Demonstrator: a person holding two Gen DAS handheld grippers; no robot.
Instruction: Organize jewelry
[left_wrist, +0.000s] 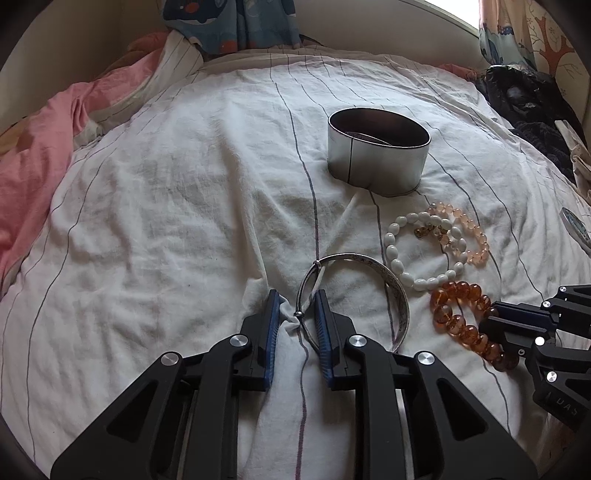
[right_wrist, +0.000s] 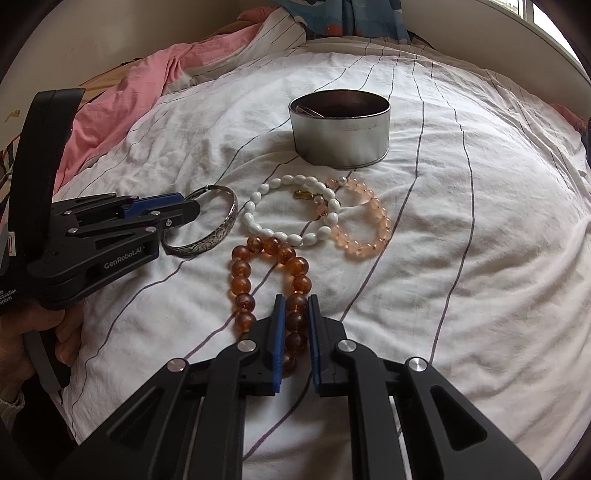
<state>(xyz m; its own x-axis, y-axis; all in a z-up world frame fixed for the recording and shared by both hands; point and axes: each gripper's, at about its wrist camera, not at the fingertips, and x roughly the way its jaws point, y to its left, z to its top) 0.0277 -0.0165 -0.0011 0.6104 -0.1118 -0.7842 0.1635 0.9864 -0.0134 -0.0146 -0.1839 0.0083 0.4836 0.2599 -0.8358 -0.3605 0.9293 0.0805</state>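
the amber bracelet (right_wrist: 271, 291) lies stretched into a long loop on the striped sheet (right_wrist: 461, 258), running from the right gripper (right_wrist: 296, 299), clamped on its near beads, toward the tin (right_wrist: 340, 127). its near end is hidden between the fingers. the left gripper (left_wrist: 297, 295) pinches the silver bangle (left_wrist: 395, 291) with bunched cloth.
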